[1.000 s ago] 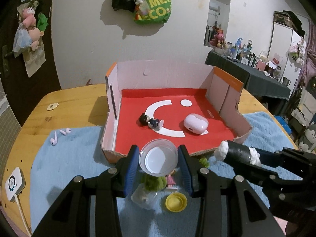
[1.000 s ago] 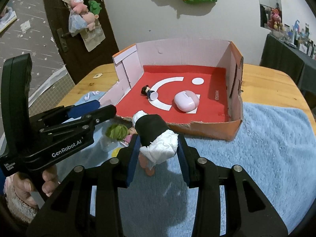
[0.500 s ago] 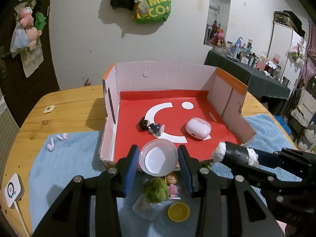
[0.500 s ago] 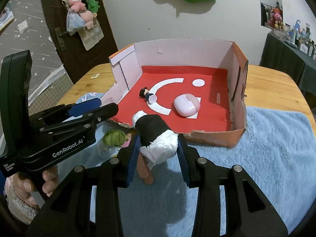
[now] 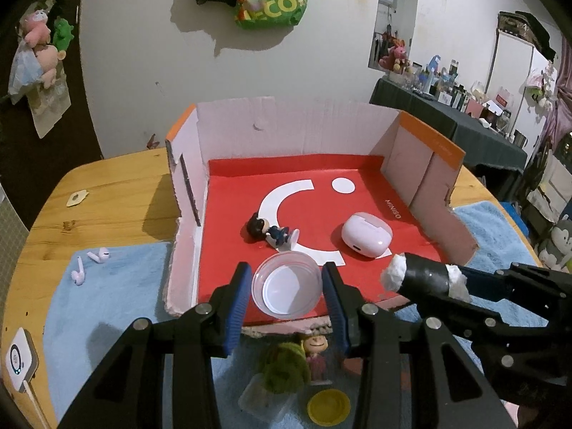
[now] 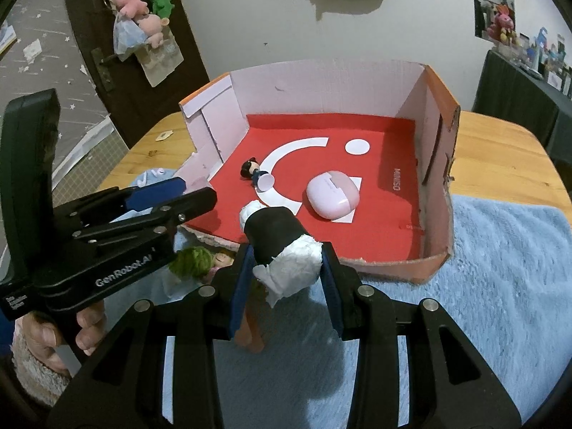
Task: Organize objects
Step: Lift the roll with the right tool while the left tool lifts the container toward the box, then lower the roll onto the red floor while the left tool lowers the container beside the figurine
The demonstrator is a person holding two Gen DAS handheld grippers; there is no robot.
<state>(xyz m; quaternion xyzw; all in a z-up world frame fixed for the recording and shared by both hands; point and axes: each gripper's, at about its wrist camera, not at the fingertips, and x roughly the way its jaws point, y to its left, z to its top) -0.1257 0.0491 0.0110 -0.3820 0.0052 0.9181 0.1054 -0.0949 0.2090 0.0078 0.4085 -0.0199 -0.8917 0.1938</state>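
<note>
Left tongs (image 5: 286, 287) clamp a light, slippery, easily cracked clear plastic cup (image 5: 286, 288) by its sides above the box (image 5: 296, 125)'s near edge; right tongs (image 6: 285, 272) squeeze a soft black-and-white paper-stuffed roll (image 6: 282, 243).

We see the scene from two fisheye cameras, each riding just behind a pair of tongs and looking forward and steeply down along them. The left camera sits close above the near edge of the open cardboard box (image 5: 296, 136), facing the white wall behind the table (image 5: 114, 196), with the left tongs (image 5: 286, 287) filling the bottom of its picture. The right camera looks from slightly further right and back, over the blue towel (image 6: 482, 268), with the right tongs (image 6: 286, 268) low in frame. Both views share the box's red floor, and each catches the other tongs at its side.
</note>
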